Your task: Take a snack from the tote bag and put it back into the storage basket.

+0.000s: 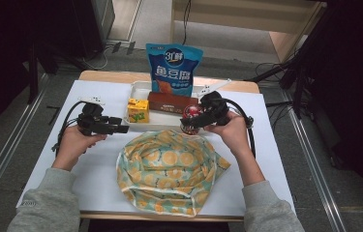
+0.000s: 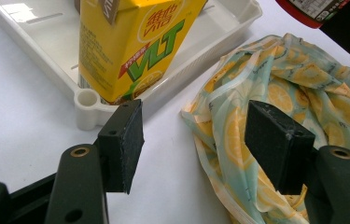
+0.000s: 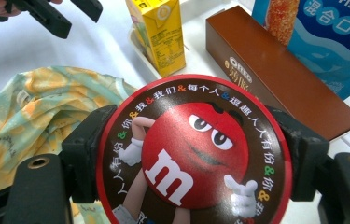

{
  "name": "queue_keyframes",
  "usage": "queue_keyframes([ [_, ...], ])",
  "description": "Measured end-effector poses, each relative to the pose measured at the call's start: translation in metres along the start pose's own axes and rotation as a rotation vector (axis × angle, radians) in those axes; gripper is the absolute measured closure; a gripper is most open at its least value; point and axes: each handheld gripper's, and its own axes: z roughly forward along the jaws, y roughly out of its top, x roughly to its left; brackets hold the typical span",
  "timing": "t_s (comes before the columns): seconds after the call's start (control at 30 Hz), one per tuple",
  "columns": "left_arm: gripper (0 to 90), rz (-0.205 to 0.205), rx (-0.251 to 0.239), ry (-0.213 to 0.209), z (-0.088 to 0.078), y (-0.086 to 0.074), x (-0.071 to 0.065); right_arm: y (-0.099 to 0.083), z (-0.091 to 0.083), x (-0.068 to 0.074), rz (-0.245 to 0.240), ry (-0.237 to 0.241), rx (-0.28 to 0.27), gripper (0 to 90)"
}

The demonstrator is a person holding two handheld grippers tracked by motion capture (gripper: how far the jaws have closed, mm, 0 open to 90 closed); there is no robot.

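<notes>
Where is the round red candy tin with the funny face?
The candy tin is clamped in the right gripper, held at the right of the high view above the far edge of the lemon-print bag, just in front of the white tray.

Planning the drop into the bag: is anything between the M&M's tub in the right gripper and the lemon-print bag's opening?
Nothing visible. The right gripper holds the M&M's tub at the far rim of the lemon-print bag, whose mouth lies open below.
</notes>
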Motion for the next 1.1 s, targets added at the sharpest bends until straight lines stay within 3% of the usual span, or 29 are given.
queue_keyframes([
  [1.1, 37.9, 0.001, -0.008, -0.004, -0.003, -0.003, 0.000, 0.000, 0.023, -0.041, 0.057, -0.062, 0.012, 25.4],
])
